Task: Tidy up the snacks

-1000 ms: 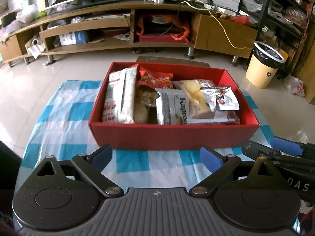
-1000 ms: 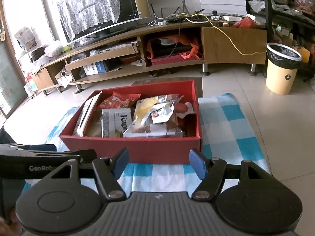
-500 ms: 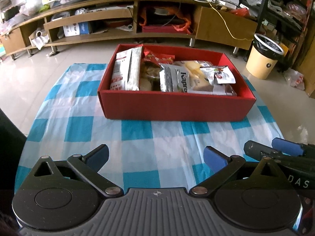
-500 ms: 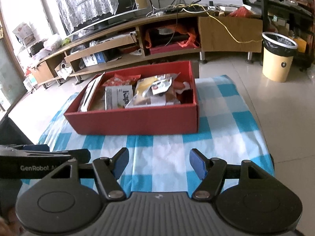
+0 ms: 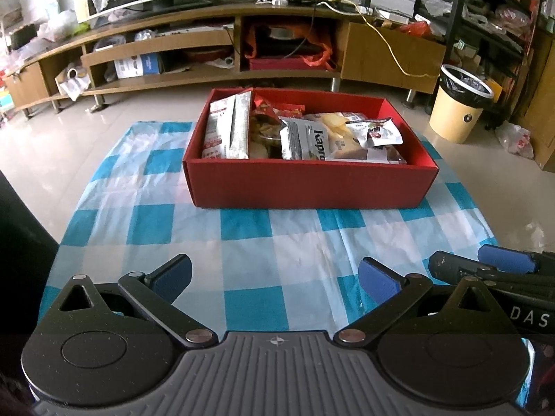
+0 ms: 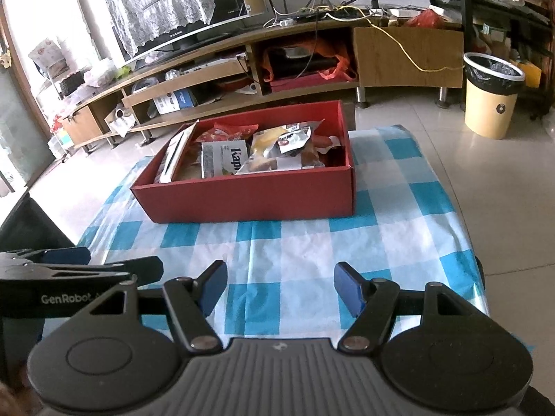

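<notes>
A red box stands on the far half of a blue-and-white checked tablecloth. It holds several snack packets, among them a silver "Kapro" bag and a tall white-and-red pack at the left. The box also shows in the right wrist view. My left gripper is open and empty, well short of the box. My right gripper is open and empty, also short of the box. Each gripper shows at the edge of the other's view.
A long wooden TV stand with cluttered shelves runs behind the table. A yellow waste bin stands on the tiled floor at the right. A dark chair edge sits at the left.
Both grippers have pulled back from the box, which now looks smaller and farther away. More tablecloth shows in front of it. Both stay open and empty.
</notes>
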Motion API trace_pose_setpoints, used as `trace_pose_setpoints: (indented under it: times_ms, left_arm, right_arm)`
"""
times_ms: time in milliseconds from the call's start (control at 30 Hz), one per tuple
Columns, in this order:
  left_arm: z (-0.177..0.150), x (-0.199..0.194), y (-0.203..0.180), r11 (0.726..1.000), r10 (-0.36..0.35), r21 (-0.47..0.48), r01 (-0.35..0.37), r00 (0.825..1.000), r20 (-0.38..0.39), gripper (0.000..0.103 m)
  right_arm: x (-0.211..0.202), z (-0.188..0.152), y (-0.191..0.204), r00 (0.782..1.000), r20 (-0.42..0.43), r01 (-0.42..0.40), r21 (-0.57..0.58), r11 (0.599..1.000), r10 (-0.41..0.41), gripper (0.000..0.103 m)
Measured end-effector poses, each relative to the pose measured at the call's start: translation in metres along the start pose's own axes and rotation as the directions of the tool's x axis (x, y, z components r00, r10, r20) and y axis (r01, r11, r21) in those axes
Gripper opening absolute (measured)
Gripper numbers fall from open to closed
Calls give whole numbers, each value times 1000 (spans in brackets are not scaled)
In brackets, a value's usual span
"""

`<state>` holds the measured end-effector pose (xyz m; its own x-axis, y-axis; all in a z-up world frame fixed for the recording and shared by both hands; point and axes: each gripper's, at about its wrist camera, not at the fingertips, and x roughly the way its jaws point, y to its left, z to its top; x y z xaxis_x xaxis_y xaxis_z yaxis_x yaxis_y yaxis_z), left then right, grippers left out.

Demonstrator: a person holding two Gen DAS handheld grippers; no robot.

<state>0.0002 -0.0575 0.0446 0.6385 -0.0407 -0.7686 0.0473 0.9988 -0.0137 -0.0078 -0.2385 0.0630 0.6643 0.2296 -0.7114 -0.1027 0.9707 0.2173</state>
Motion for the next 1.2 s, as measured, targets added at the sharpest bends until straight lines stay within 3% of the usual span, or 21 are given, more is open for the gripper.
trace_pose_setpoints:
  times_ms: [367,1200]
  left_arm:
    - [-1,-5,-1,1000,17,19,-18,999,44,103]
    - [0,-9,1,1000,24,7,-24,997,67,103]
  right_arm:
    - [-2,1,3,1000,5,-8,-2,1000,8,64]
    - [-5,2,6,1000,15,-15,-10,1000,15,64]
